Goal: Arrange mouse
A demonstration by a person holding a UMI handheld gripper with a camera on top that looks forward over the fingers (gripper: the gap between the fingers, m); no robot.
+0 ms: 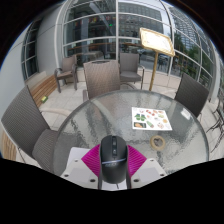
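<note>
One mouse (112, 158) sits, seemingly clamped, in hand-held gripper (113, 160).

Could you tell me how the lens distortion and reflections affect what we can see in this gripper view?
In the gripper view the wide-angle lens bows the window frames and chairs outward; the glass table mirrors daylight, with the chairs' legs showing through; the dark mouse between the gripper pads reads clearly, while print on the white sheet beyond is too small to read.

Mouse (112, 157) on surface (90, 118) between fingers (93, 158); sheet (152, 118) at two o'clock; chairs (100, 76) beyond at twelve.
</note>
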